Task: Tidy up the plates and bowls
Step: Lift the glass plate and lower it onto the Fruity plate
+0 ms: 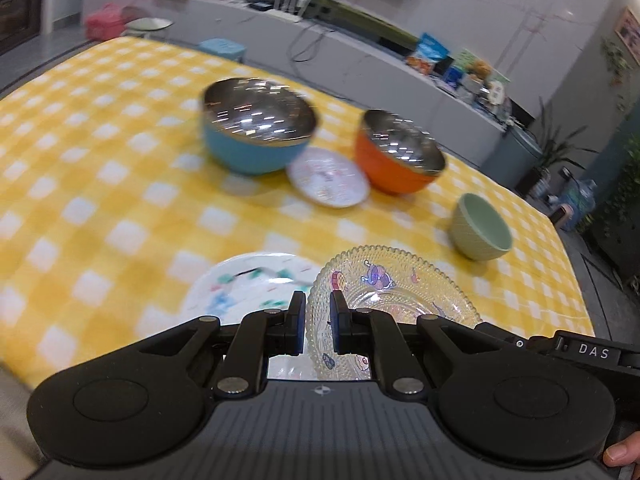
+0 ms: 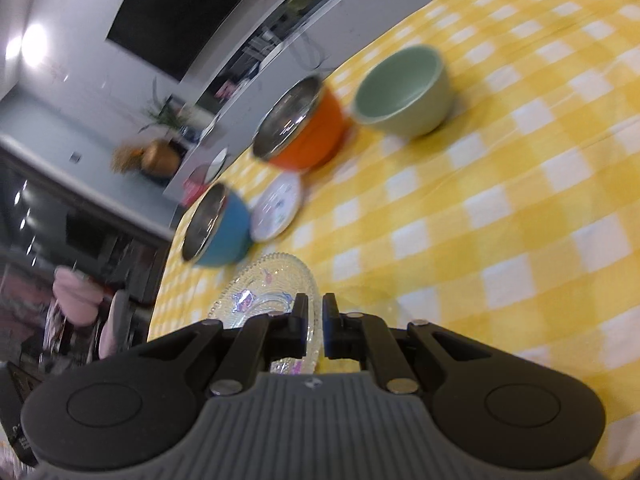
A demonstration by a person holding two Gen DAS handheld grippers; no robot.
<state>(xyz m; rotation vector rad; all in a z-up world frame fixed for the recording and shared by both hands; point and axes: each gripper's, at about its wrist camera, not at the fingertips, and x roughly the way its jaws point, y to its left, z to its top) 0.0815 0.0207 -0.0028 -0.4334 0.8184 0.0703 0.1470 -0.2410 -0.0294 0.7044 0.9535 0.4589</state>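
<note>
A clear glass plate with cartoon prints hangs low over the yellow checked tablecloth. My left gripper is shut on its near rim. In the right wrist view the same glass plate has my right gripper shut on its edge. A white printed plate lies just left of it. Farther back stand a blue steel bowl, a small white plate, an orange steel bowl and a green bowl. The right wrist view shows them too: blue bowl, small plate, orange bowl, green bowl.
The other gripper's black body shows at the right edge, with a person's thumb below it. The table's right edge drops off past the green bowl. A long grey counter with clutter runs behind the table.
</note>
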